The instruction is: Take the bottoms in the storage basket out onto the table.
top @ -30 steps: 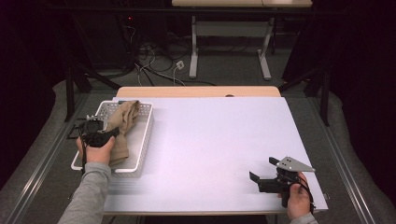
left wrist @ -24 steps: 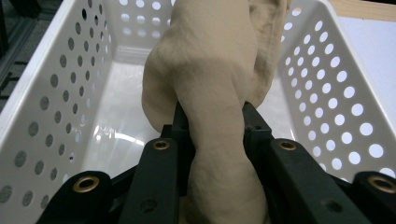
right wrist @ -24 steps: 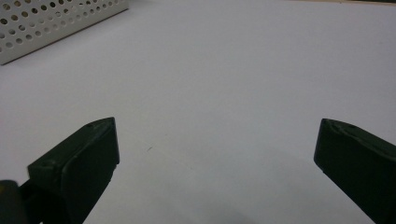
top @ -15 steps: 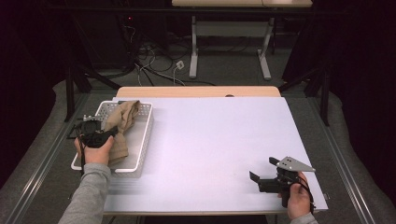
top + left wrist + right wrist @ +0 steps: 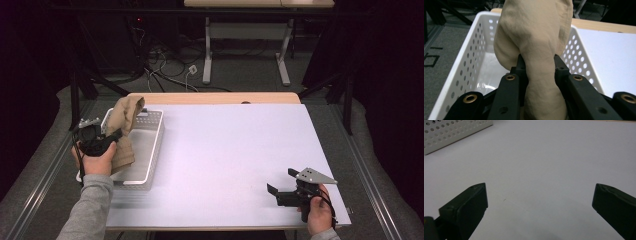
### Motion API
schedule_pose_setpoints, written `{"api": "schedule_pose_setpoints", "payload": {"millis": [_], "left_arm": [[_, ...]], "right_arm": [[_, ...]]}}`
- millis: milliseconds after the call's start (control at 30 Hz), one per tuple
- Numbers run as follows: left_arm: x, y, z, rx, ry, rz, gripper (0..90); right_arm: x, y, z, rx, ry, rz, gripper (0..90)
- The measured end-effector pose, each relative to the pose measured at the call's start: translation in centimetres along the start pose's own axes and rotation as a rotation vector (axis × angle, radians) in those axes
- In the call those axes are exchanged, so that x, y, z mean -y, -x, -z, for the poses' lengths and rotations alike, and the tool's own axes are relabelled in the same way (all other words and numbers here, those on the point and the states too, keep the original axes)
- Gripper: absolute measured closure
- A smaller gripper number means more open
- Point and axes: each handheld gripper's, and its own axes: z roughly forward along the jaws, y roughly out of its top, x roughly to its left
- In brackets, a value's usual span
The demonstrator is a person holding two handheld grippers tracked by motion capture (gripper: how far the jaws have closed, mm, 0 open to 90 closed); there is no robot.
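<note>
A tan cloth [image 5: 124, 131] hangs bunched over the white perforated basket [image 5: 150, 150] at the table's left side. My left gripper [image 5: 116, 134] is shut on that cloth. In the left gripper view the cloth [image 5: 534, 45] is pinched between the two black jaws, and its bulk rises above the basket [image 5: 471, 57], whose white floor shows below. My right gripper [image 5: 280, 184] rests low near the table's front right corner, held by a hand. In the right gripper view its jaws stand wide apart around bare white tabletop, the right gripper [image 5: 539, 202] open with nothing between them.
The white table top [image 5: 230, 150] stretches between the basket and the right hand. A wooden strip [image 5: 215, 98] runs along its far edge. Beyond it are table legs and cables on the floor. A corner of the basket [image 5: 454, 132] is at the upper left of the right gripper view.
My left gripper has risen with the tan cloth, lifting it higher over the basket. The right gripper has stayed where it was.
</note>
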Motion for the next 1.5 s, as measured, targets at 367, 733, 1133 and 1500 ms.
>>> {"api": "schedule_pose_setpoints", "payload": {"millis": [367,733,1133,1500], "left_arm": [[-0.6,0.6,1.2,0.017,0.027,-0.004,72.7],[-0.9,1.5,2.0,0.054,0.047,-0.012,72.6],[-1.0,3.1,3.3,0.114,0.065,-0.035,72.5],[-1.3,5.1,3.7,0.168,0.078,-0.06,72.5]], "right_arm": [[0.0,0.0,0.0,0.002,0.004,-0.001,0.0],[0.0,0.0,0.0,0.002,0.008,-0.003,0.0],[0.0,0.0,0.0,0.003,0.009,-0.002,0.0],[0.0,0.0,0.0,0.002,0.01,-0.001,0.0]]}}
